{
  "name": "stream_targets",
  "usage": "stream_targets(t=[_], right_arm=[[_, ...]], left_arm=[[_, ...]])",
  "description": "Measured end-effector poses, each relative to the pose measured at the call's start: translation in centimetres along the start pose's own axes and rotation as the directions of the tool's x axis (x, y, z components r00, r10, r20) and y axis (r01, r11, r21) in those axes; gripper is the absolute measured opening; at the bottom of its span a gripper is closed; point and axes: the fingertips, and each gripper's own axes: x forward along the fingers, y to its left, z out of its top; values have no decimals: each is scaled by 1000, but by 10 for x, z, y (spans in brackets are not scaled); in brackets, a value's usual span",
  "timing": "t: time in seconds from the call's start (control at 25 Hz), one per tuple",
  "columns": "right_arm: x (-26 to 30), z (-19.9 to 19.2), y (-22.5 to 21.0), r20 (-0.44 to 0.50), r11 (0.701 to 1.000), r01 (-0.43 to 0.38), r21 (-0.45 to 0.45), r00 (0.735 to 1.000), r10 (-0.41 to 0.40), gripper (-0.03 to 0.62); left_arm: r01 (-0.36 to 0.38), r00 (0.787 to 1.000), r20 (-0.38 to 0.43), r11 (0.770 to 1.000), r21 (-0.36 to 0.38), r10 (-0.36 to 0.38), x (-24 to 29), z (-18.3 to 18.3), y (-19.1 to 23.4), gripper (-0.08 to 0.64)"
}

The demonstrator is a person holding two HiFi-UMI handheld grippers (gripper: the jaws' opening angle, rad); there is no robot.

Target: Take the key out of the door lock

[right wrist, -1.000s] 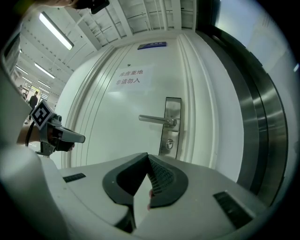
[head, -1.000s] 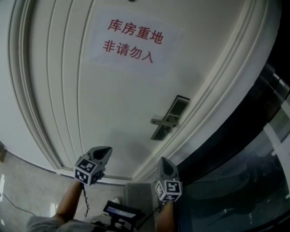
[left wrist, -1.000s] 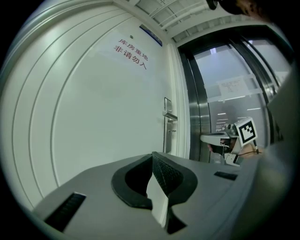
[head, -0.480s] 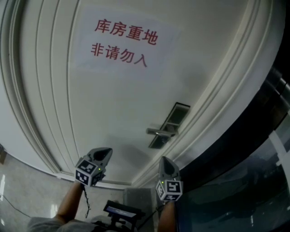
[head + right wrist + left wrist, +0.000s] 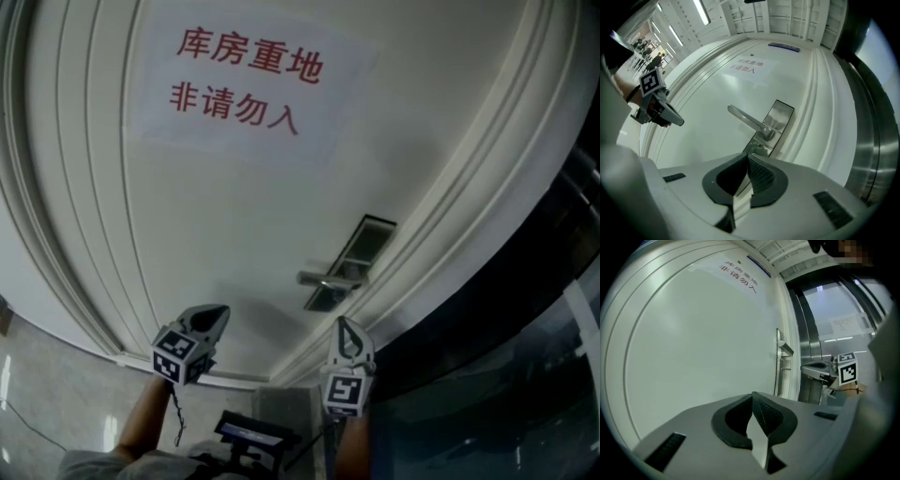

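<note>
The white door carries a steel lock plate [image 5: 352,261] with a lever handle [image 5: 323,278]. In the right gripper view the plate [image 5: 774,121] and handle [image 5: 746,120] lie just beyond my jaws. A small metal piece [image 5: 757,146] sits at the plate's lower end; I cannot tell whether it is the key. My right gripper [image 5: 344,325] hangs below the lock, apart from it, shut and empty [image 5: 746,156]. Further left, below the door panel, my left gripper [image 5: 218,312] is also shut with nothing in it [image 5: 752,395]. It faces the door from the side, with the handle [image 5: 785,348] far ahead.
A paper sign with red characters [image 5: 239,80] is stuck on the door above the lock. Raised mouldings [image 5: 441,216] frame the door's right side. Dark glass and steel panels [image 5: 525,356] stand right of the frame. A dark device [image 5: 248,436] hangs at the person's waist.
The head view has shifted, so the sign and lock slide left. My right gripper has turned about its axis and risen slightly toward the lock. The left gripper has hardly moved.
</note>
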Motion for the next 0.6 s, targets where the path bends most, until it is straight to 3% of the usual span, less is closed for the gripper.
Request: stream_targets(t=[0.2,0.4,0.52,0.6], right_arm=[[8,1,-5,7,995,24,-97,1000,-23,18],[18,2,-8,-8,982,15,-190,1000,-17,72],[22,4,-9,-45,979,1,-206,999,-11,87],[27,3,-8,-66,978,-24,-206,998,11,133]], left_arm=[[-3,1000,3,1000,-3,3,5,0,2,8],[-23,1000,3,1000,-5,23,4,1,8,8],[-30,1000,1,1000,-5,30,3,1,11,8],[-34,999,1,999,-6,34,3,0,13,8]])
